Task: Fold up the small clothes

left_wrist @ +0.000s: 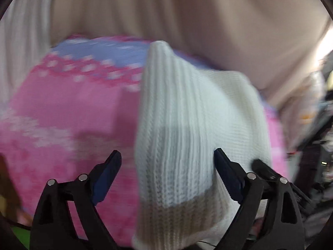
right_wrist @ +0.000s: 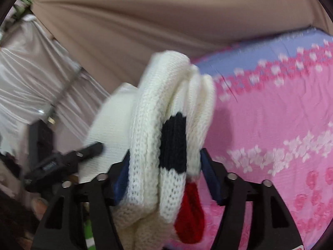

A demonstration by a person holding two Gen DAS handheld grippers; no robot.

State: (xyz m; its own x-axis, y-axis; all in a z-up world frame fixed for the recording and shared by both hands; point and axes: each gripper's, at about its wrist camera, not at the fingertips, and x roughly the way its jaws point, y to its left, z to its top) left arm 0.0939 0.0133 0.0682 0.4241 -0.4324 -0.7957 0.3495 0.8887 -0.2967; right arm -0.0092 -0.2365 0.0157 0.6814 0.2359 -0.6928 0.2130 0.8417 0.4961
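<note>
Above the pink floral bedspread (right_wrist: 270, 125), both grippers point forward with a white knit garment (left_wrist: 187, 125) between them. The left gripper (left_wrist: 167, 162) has its jaws spread wide, the ribbed knit hanging loosely in the gap, towards 12 o'clock. The right gripper (right_wrist: 164, 160) is clamped on the bunched folds, navy and red patches showing. Beige curtain (right_wrist: 145, 20) hangs behind at 12 o'clock.

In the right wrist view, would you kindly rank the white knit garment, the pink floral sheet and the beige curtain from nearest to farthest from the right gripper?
1. White knit garment, between the right gripper's fingers.
2. Pink floral sheet, right, beneath.
3. Beige curtain, top, behind.
</note>
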